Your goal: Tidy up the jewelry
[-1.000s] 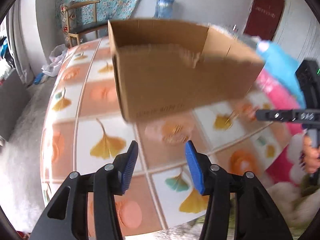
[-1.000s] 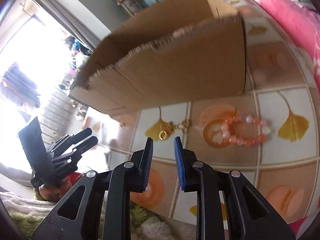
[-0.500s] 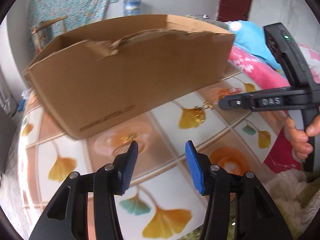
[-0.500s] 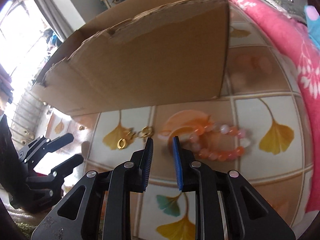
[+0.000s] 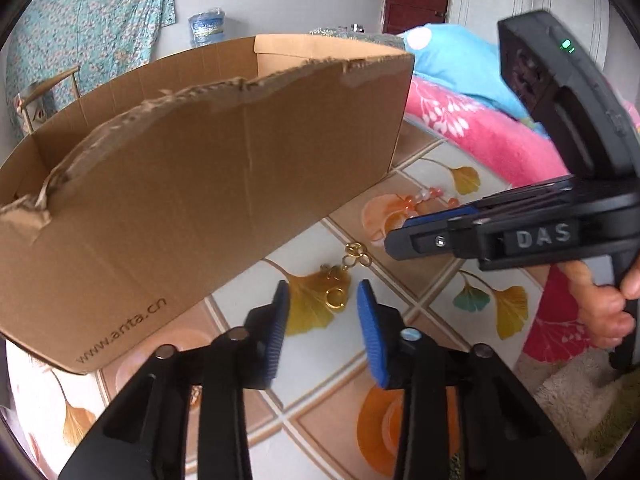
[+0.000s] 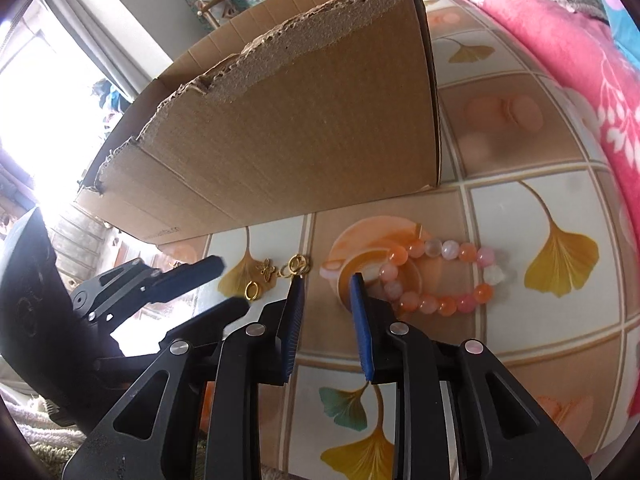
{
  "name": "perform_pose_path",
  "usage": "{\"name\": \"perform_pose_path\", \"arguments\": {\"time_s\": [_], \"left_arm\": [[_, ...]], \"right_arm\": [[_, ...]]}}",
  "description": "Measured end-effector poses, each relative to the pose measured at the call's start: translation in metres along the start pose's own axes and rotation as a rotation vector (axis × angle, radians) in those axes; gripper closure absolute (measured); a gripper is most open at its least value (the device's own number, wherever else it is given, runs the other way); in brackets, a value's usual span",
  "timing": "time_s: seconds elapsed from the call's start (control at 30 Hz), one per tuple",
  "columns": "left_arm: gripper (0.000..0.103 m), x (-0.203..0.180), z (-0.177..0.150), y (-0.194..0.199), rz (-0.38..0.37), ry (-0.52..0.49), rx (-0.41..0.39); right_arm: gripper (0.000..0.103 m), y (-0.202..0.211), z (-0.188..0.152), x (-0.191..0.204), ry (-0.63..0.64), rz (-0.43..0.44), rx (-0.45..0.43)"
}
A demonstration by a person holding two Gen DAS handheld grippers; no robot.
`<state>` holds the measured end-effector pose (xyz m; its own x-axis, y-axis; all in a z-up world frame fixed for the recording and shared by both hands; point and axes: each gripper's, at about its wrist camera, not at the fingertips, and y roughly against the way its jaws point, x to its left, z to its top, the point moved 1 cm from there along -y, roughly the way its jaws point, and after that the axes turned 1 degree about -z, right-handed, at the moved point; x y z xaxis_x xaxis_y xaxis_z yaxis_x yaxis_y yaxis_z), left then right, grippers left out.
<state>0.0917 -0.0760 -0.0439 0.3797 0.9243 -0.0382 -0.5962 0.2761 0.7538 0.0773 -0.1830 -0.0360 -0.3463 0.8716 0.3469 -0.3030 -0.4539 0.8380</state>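
Corrugated cardboard box (image 6: 304, 120), torn-edged, stands behind one glossy round-bead bracelet (image 6: 436, 276) and gold earrings (image 5: 340, 284). Left gripper (image 5: 322, 320) closing, empty; right gripper (image 6: 326, 320) opening, narrow, empty.

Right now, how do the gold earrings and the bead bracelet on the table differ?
The gold earrings are small metal pieces lying loose and scattered; the bead bracelet is one larger closed loop of orange, pink and white beads. The earrings lie on a yellow leaf print, the bracelet partly on an orange round print. Both rest flat on the table in front of the cardboard box, ungripped.
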Motion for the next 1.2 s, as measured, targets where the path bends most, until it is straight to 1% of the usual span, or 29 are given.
{"name": "perform_pose_path", "arguments": {"time_s": [0.03,0.1,0.37,0.43,0.47,0.57,0.73,0.9,1.07,1.2], "left_arm": [[0.079,-0.001,0.0,-0.004,0.007,-0.003,0.012],[0.081,-0.001,0.0,-0.006,0.015,-0.004,0.015],[0.083,-0.007,0.001,-0.011,0.01,-0.026,0.007],[0.09,-0.009,0.001,-0.012,0.021,-0.045,0.002],[0.092,-0.009,0.001,-0.011,0.019,-0.048,0.0],[0.092,-0.007,0.0,-0.01,0.014,-0.034,-0.002],[0.092,-0.005,-0.008,-0.002,0.037,-0.011,0.001],[0.092,-0.001,-0.019,0.009,0.078,0.012,0.015],[0.092,0.005,-0.028,0.017,0.1,0.053,0.014],[0.092,0.005,-0.03,0.018,0.108,0.064,0.011]], "right_arm": [[0.078,0.001,-0.001,-0.001,-0.002,0.002,-0.002],[0.078,0.003,-0.002,-0.004,-0.003,0.006,-0.004],[0.078,0.012,-0.007,-0.01,-0.005,0.001,-0.012],[0.078,0.014,-0.008,-0.011,-0.007,0.001,-0.013],[0.078,0.012,-0.007,-0.008,-0.007,0.0,-0.014],[0.078,0.013,-0.007,-0.003,0.002,-0.004,-0.018],[0.078,0.01,-0.004,0.007,0.035,-0.014,-0.021],[0.078,0.005,0.0,0.02,0.098,-0.041,-0.026],[0.078,-0.003,0.005,0.028,0.155,-0.069,-0.022],[0.078,-0.006,0.009,0.035,0.195,-0.084,-0.033]]}}
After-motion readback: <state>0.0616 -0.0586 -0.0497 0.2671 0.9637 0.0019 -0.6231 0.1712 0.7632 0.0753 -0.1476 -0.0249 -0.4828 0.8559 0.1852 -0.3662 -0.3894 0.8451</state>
